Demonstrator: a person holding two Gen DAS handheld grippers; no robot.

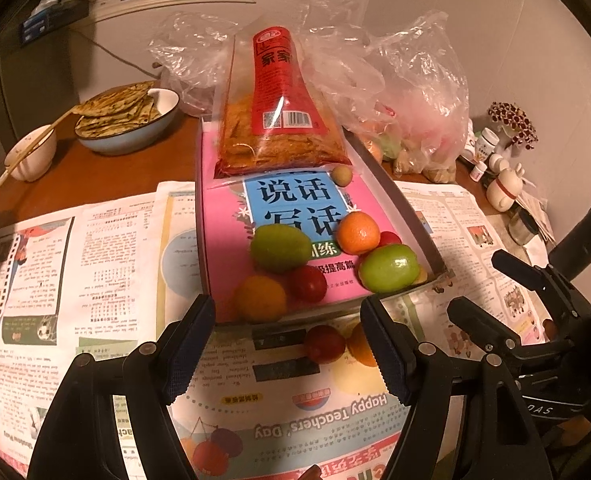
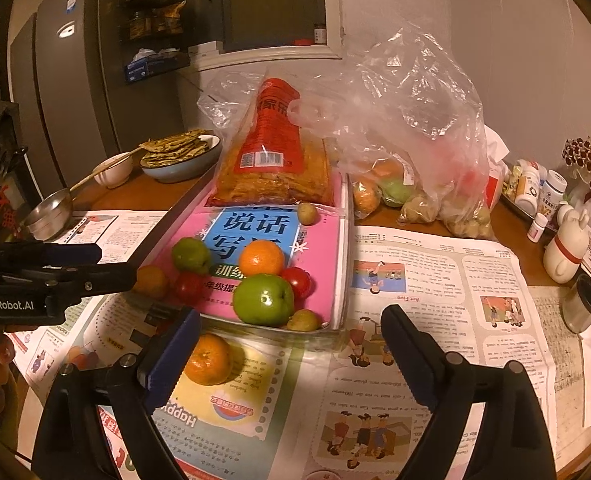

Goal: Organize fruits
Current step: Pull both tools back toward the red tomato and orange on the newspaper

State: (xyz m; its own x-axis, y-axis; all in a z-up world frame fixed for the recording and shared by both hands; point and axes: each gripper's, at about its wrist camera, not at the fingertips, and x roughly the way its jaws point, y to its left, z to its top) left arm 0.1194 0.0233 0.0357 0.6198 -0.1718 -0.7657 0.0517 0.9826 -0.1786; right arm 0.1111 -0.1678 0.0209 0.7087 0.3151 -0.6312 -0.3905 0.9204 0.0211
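Note:
A shallow box lined with a pink book [image 1: 231, 216] [image 2: 327, 240] holds two green fruits [image 1: 389, 269] [image 2: 263, 300], an orange [image 1: 358, 233] [image 2: 261, 258], red tomatoes [image 1: 308, 284] [image 2: 295, 280], a yellow-orange fruit [image 1: 260, 299] and small brownish fruits [image 1: 341, 175] [image 2: 307, 213]. On the newspaper in front lie a red tomato [image 1: 324, 343] and an orange [image 1: 360, 346] [image 2: 207, 359]. My left gripper [image 1: 287, 350] is open and empty, just before the box's near edge. My right gripper [image 2: 291, 356] is open and empty, the orange by its left finger.
A snack packet [image 1: 279, 120] lies on the box's far end. Plastic bags of fruit [image 2: 415, 184] stand behind it on the right. A bowl of flatbreads [image 1: 127, 120], a small bowl [image 1: 31, 156], a metal ladle [image 2: 49, 216], bottles and figurines [image 2: 563, 244] ring the newspaper-covered table.

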